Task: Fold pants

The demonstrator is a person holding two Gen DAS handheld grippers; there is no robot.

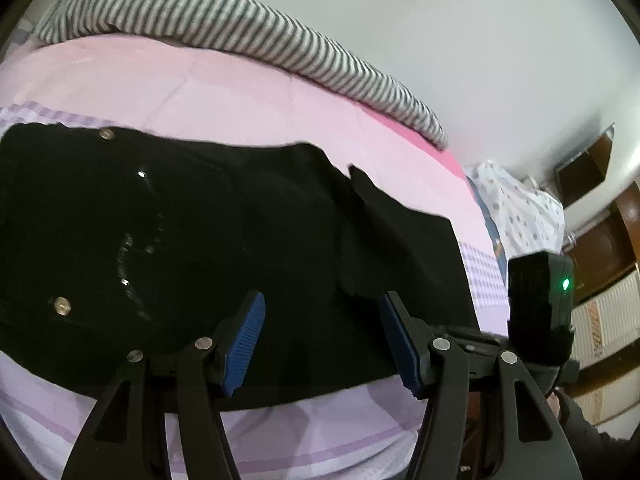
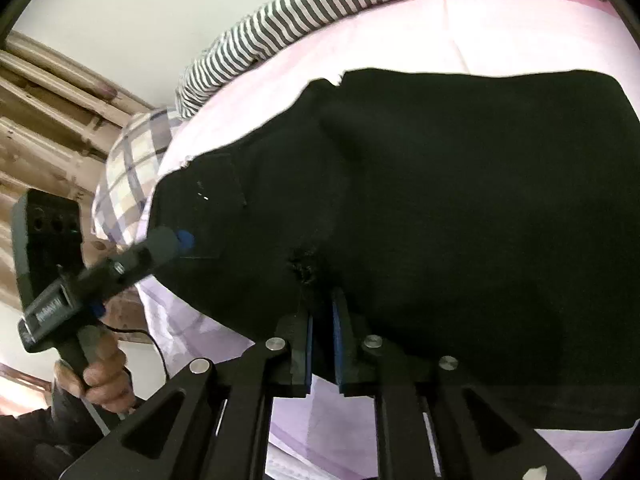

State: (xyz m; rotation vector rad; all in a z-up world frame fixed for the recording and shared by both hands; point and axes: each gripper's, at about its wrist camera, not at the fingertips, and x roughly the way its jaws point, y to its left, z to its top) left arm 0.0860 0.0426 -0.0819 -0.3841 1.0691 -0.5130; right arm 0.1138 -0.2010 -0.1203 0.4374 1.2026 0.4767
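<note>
Black pants [image 1: 200, 220] lie folded on the pink bed sheet [image 1: 200, 92], with metal buttons at the left. My left gripper [image 1: 320, 320] is open, its blue pads [image 1: 244, 344] spread just above the near edge of the pants, holding nothing. In the right wrist view the pants [image 2: 460, 200] fill the centre. My right gripper [image 2: 322, 320] is shut on the pants' near edge beside a frayed spot [image 2: 304, 268]. The left gripper [image 2: 176, 244] also shows there, over the left end of the pants.
A striped grey-and-white blanket [image 1: 248, 28] lies along the far side of the bed. A checked pillow [image 2: 128, 168] sits at the bed's left end, a dotted cloth [image 1: 520, 208] at the right. Wooden furniture [image 1: 600, 232] and a wall stand beyond.
</note>
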